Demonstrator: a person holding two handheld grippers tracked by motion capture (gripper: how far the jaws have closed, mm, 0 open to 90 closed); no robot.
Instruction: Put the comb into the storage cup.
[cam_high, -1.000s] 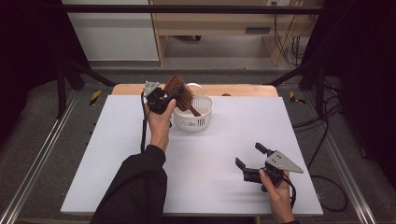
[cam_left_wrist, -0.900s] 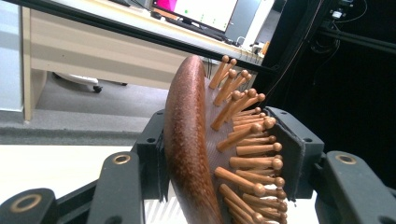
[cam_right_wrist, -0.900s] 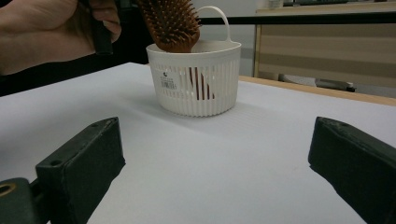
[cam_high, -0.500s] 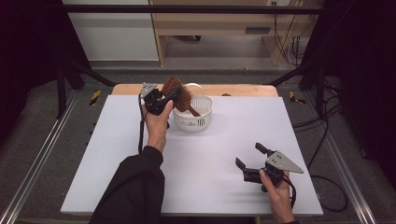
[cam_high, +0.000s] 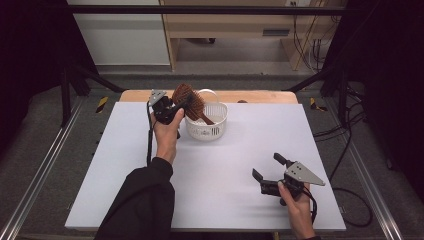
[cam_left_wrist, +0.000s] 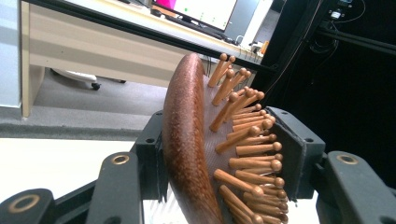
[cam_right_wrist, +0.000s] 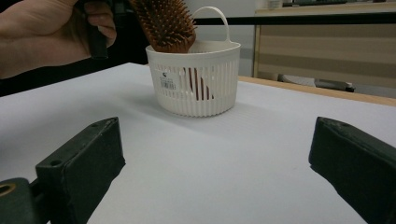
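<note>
Half done by my read: left hand-held gripper (cam_high: 176, 106) clamps the wooden paddle hairbrush (cam_high: 190, 101) by its head, handle already down inside the white slotted basket (cam_high: 207, 122), release still pending; right hand-held gripper (cam_high: 266, 169) idles agape, well apart, above the table (cam_high: 125, 165).

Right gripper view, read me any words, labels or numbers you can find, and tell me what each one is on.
Sticker on the white basket: a small mark and lines of print, too small to read.
Monitor in the left gripper view: bright patches, nothing legible.
Brush and table: no text.
</note>
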